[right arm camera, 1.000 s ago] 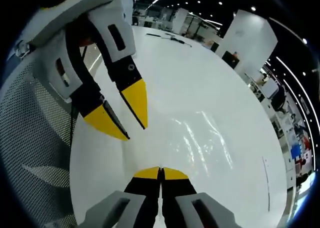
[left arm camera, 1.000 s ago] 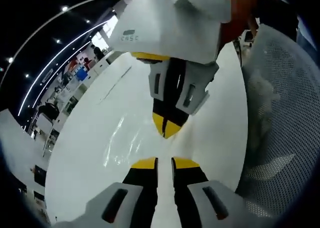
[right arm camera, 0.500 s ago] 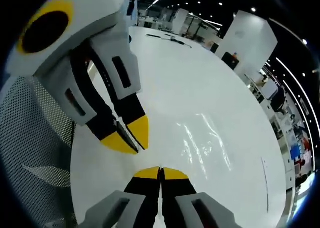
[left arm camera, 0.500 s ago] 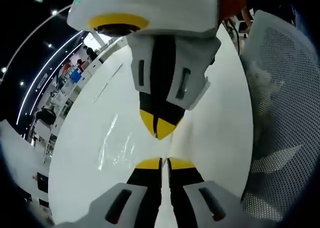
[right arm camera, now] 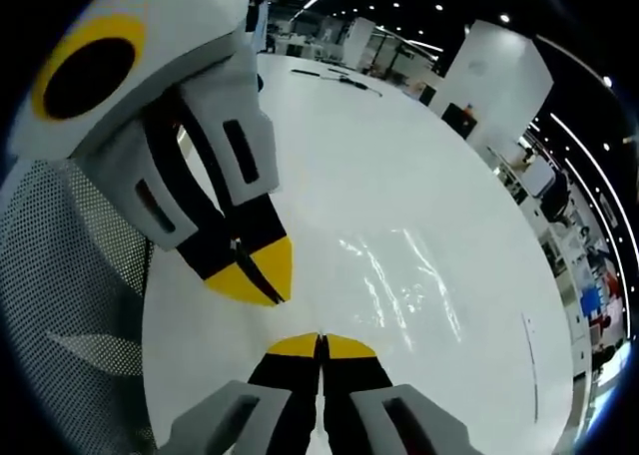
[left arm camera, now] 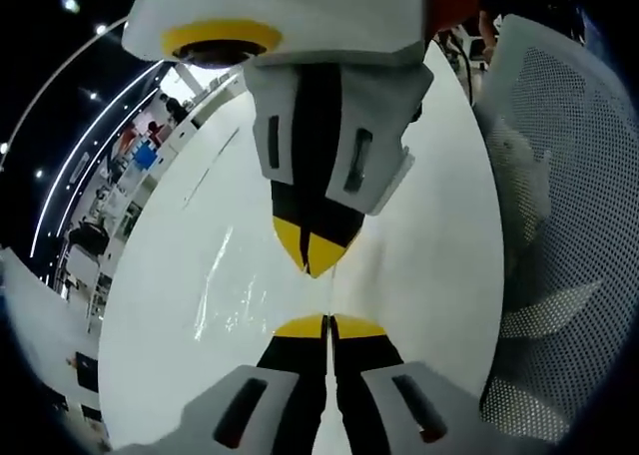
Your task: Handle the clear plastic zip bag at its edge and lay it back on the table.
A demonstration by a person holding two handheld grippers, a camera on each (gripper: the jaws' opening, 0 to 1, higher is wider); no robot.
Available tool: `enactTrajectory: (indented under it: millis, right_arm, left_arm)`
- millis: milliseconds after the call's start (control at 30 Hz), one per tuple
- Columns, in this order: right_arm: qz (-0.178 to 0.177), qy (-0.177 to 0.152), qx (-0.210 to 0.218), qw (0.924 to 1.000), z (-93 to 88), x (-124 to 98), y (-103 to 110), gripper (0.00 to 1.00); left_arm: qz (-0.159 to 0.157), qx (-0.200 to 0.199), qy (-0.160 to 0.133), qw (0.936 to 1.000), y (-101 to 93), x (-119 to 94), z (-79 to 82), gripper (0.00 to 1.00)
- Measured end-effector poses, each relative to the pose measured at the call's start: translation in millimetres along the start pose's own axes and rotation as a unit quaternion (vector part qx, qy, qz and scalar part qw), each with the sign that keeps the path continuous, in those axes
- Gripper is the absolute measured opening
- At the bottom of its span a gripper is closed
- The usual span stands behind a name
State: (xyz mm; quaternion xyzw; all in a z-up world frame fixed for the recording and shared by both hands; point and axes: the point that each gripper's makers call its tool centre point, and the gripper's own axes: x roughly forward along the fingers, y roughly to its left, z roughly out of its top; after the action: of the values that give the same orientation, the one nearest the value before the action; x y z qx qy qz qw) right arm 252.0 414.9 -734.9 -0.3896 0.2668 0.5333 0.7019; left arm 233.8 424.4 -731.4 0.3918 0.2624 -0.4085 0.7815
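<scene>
Since a second ago the left gripper (left arm camera: pixel 327 323) has closed its jaws, which stood slightly apart then, and the two grippers have drawn closer, tip almost to tip. Both now sit over the near edge of the white table (right arm camera: pixel 419 156), beside a mesh chair back (left arm camera: pixel 559 235). The right gripper (right arm camera: pixel 321 343) has its jaws pressed together too, and in the left gripper view it comes in from above, likewise clenched (left arm camera: pixel 312 253). The clear plastic zip bag (right arm camera: pixel 399 275) lies on the tabletop, its glare spreading away from the tips toward the middle. Each pair of jaws probably pinches the bag's near edge, though the film is too clear to confirm. If so, the step in hand is the edge grip; next calls for lifting both tips together, evenly, then lowering the bag flat and releasing.
</scene>
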Motion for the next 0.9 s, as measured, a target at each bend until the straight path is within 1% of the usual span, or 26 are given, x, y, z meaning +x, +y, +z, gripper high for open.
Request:
enactTrajectory:
  millis: [333, 767, 900]
  right_arm:
    - [-0.024, -0.010, 0.043, 0.9987, 5.7, -6.1, -17.3, 0.00]
    - [-0.053, -0.028, 0.063, 0.9963, 16.1, -7.4, -38.6, 0.00]
    - [-0.063, -0.031, 0.060, 0.9957, 17.8, -6.9, -50.8, 0.00]
  left_arm:
    - [-0.010, 0.008, 0.005, 0.9999, -7.9, 0.1, 1.1, 0.00]
    - [-0.023, 0.011, 0.008, 0.9996, -17.3, 1.8, -2.3, 0.00]
    - [-0.026, 0.011, 0.009, 0.9996, -18.8, 2.7, -2.8, 0.00]
